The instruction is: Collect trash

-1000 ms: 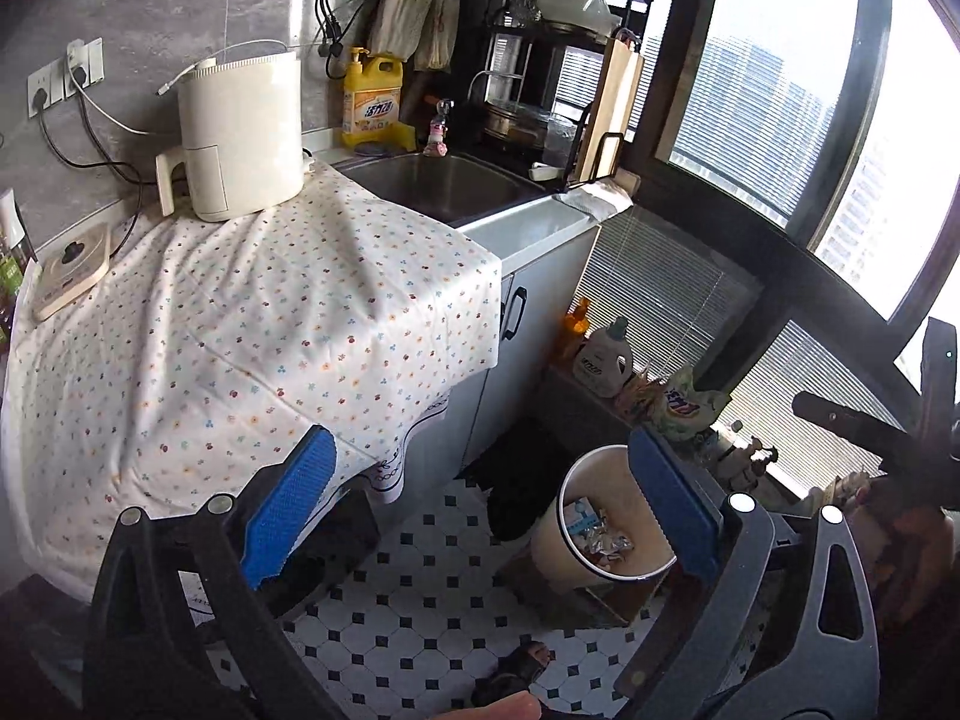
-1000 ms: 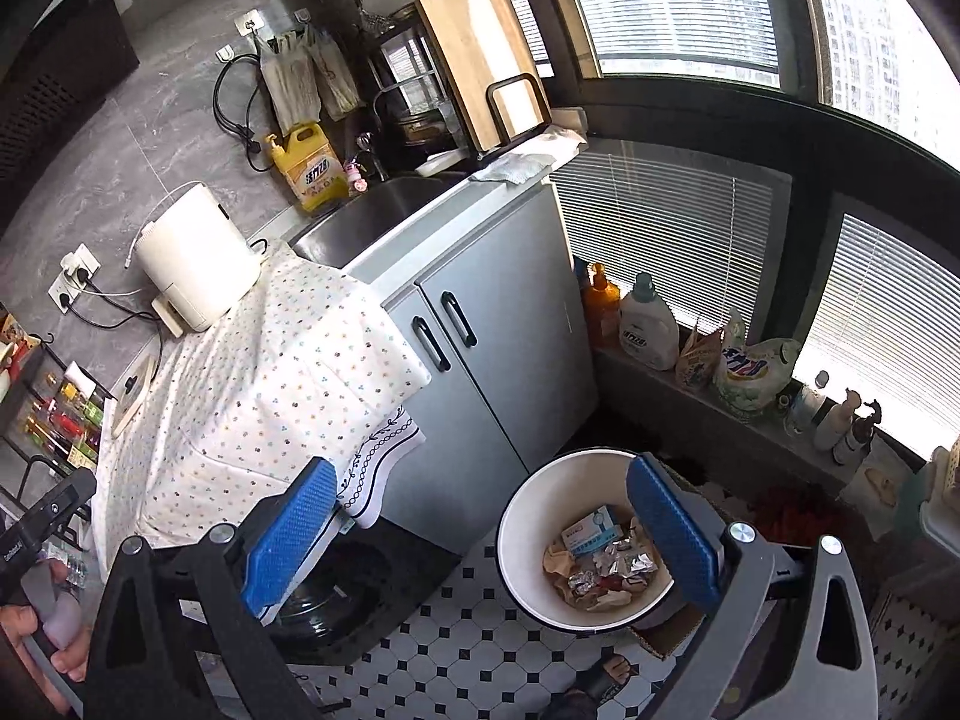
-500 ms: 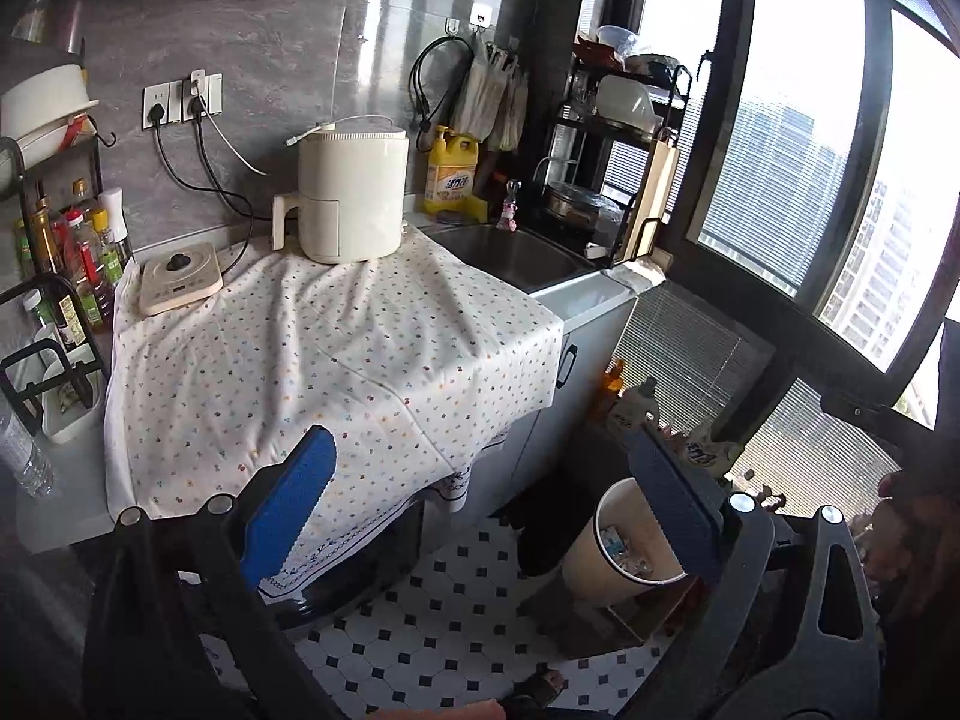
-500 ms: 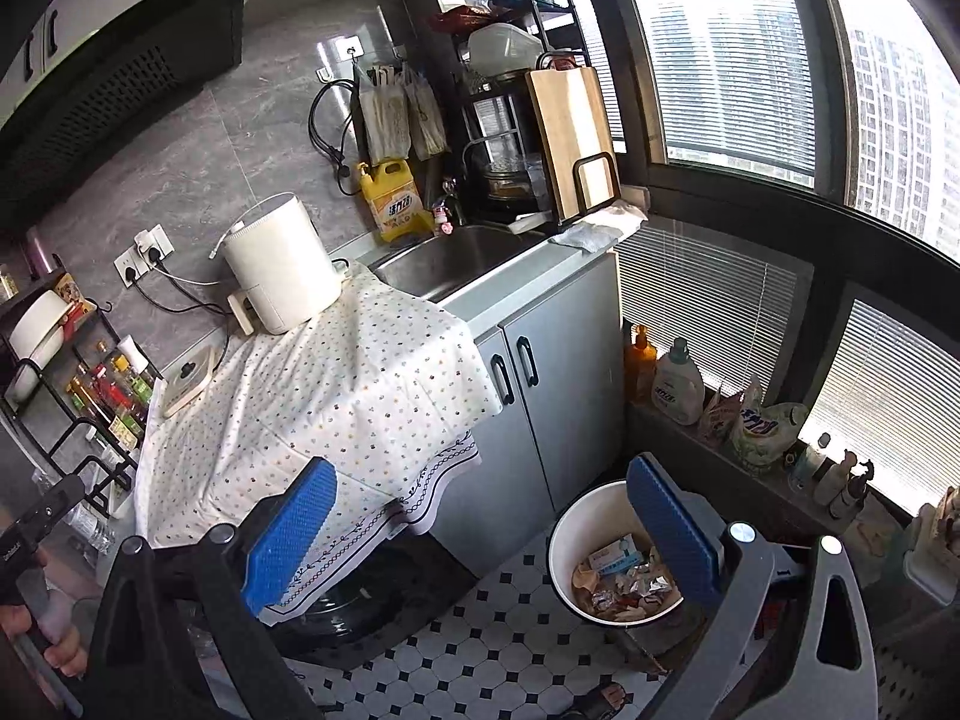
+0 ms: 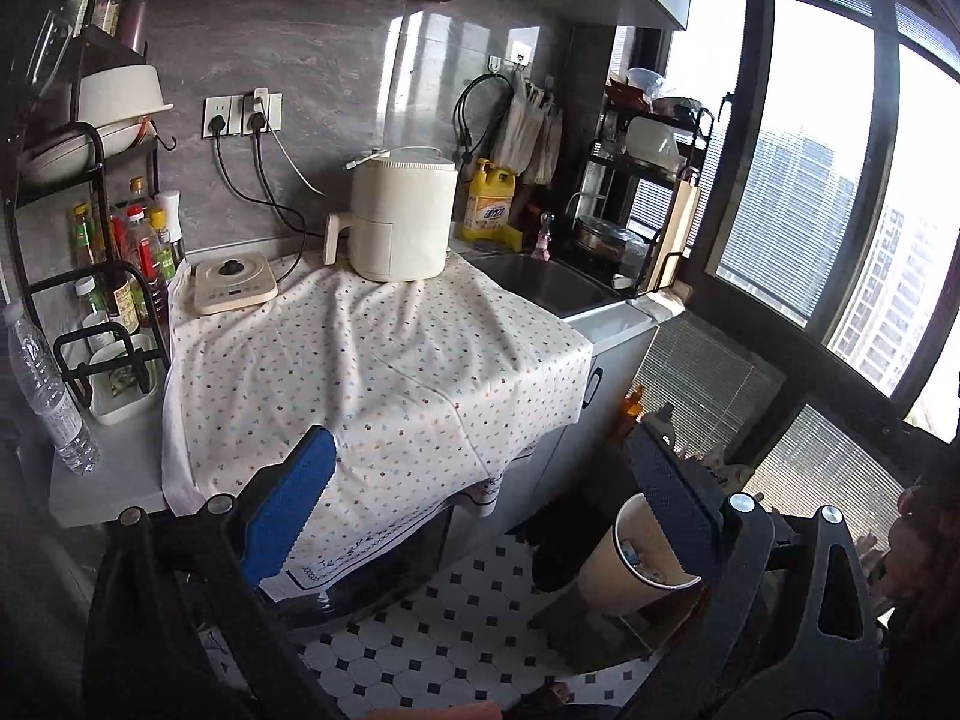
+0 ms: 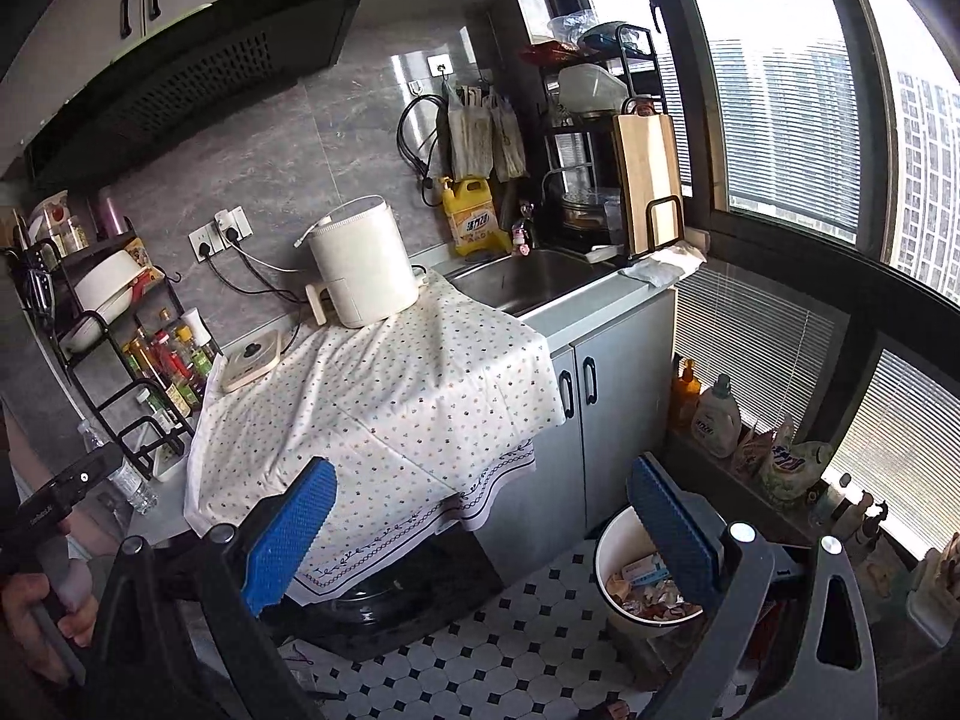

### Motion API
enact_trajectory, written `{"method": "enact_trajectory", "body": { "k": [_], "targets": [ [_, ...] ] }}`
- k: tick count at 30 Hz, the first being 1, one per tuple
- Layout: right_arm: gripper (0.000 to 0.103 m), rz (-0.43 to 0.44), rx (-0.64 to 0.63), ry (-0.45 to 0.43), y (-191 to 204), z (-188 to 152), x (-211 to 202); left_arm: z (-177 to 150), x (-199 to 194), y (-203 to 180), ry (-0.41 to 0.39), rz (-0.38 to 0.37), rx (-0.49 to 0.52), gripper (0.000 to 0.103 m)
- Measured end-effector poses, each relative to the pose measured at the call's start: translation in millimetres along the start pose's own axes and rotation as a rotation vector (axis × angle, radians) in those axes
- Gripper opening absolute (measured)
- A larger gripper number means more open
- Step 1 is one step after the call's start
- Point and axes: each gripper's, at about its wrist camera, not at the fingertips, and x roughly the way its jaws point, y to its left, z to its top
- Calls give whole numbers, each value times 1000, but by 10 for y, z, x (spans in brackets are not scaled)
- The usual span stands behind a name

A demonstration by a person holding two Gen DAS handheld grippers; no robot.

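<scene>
Blue-padded right claw (image 6: 480,531) agape | bin (image 6: 606,546) beside cabinet (image 6: 606,420)

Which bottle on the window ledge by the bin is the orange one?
The orange bottle at the cabinet end of the ledge, with the white detergent bottle right beside it.

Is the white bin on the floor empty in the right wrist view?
No, the white bin holds crumpled wrappers and a small box.
</scene>
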Motion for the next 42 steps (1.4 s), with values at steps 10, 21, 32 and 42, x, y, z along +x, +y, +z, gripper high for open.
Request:
{"method": "enact_trajectory", "body": {
  "k": [10,21,32,42],
  "targets": [
    [95,12,-27,37,282,-22,199,8,-237,300,-33,53,-38,97],
    [95,36,-25,43,472,8,307,30,-345,502,-56,69,-49,97],
    [95,25,-14,63,444,-28,311,16,-308,478,-61,35,-83,97],
    [95,16,-4,63,371,-63,252,57,-212,369,-51,11,-70,97]
  ]
}}
